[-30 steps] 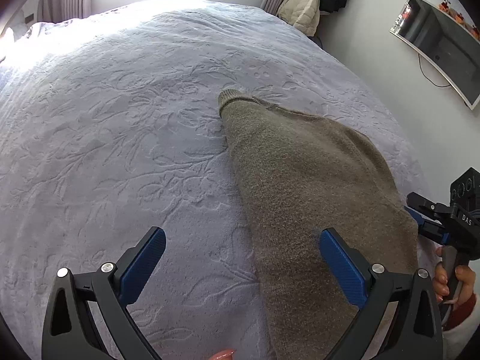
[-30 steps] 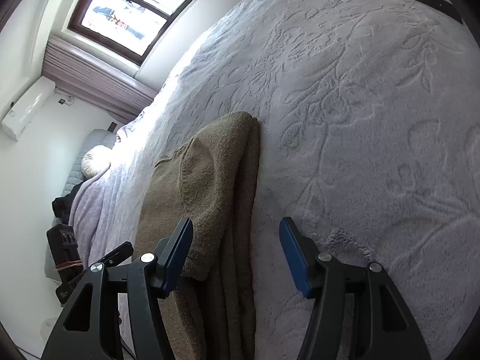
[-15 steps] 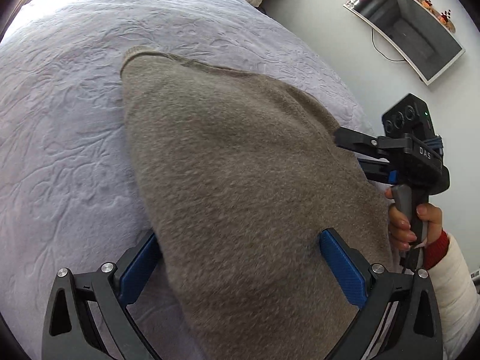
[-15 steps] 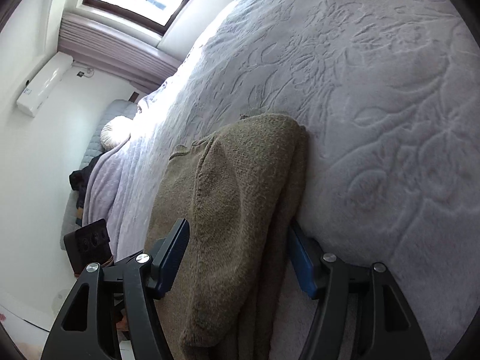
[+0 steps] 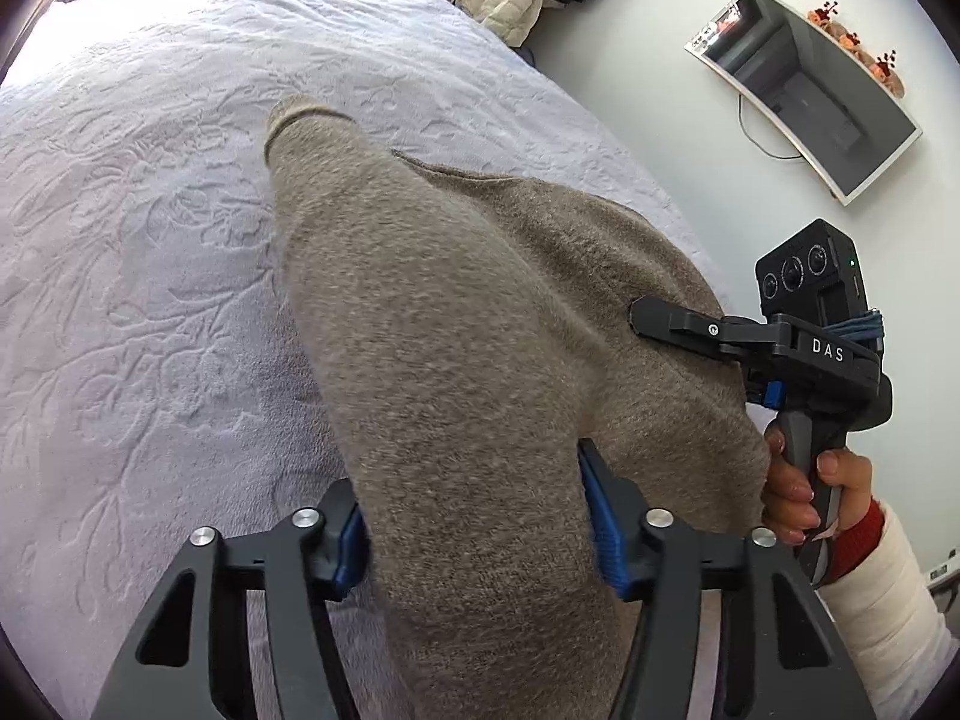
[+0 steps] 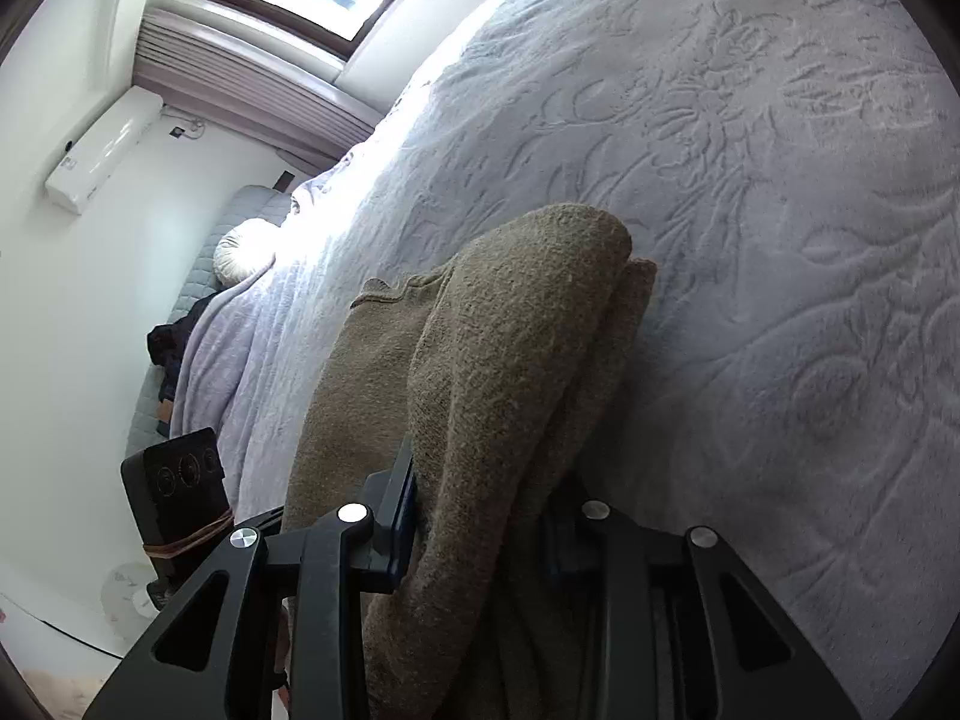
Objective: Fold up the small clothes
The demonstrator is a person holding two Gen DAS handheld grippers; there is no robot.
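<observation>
Brown knit sweater in both grippers' jaws

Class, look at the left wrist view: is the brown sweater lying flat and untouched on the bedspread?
No: the left claw and the right claw both grip the brown sweater, bunching it above the bedspread.

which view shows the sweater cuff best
The left wrist view: the cuff of the brown sweater lies in plain sight on the bedspread. The right wrist view shows only bunched folds, no clear cuff.
</observation>
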